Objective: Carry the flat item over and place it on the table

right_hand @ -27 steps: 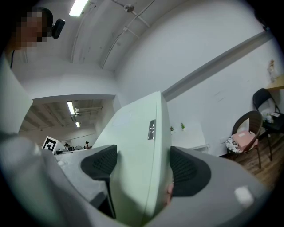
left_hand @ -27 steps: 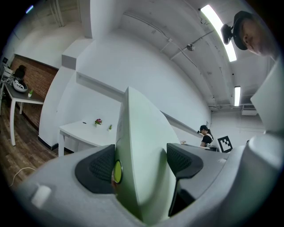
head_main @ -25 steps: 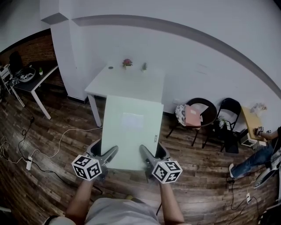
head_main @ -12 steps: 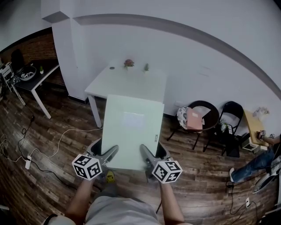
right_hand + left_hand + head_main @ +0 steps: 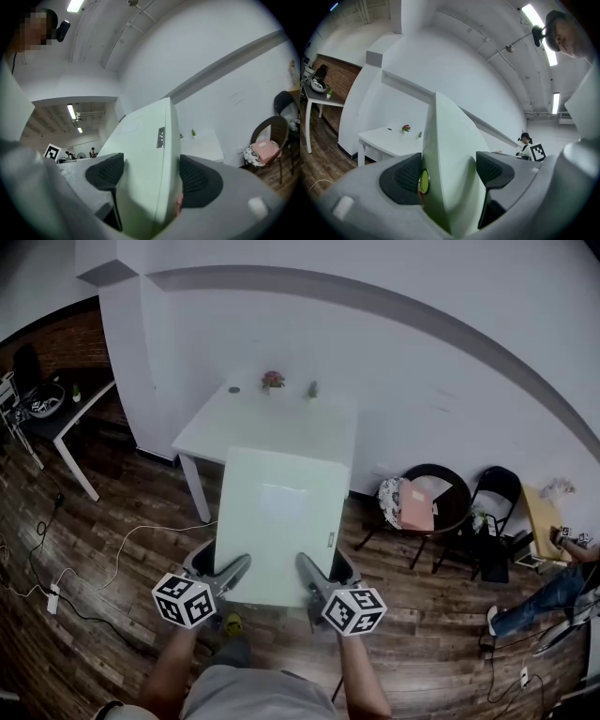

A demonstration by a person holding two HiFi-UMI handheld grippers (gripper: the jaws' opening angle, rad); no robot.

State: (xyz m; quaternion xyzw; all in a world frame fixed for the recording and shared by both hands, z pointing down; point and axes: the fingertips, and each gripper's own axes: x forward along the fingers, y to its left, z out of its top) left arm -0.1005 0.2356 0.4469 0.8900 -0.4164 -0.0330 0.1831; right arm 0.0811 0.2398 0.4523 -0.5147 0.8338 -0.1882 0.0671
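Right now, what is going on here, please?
A person stands in front of a white table and holds a pale green flat panel with two grippers. The left gripper and the right gripper are each shut on the panel's near edge. The panel is in the air above the wooden floor, not yet set on the table.

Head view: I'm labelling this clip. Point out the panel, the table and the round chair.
panel (image 5: pixel 281 521): head view, middle of its top face.
table (image 5: pixel 281 418): head view, bare part of its top.
round chair (image 5: pixel 448 491): head view, dark backrest.
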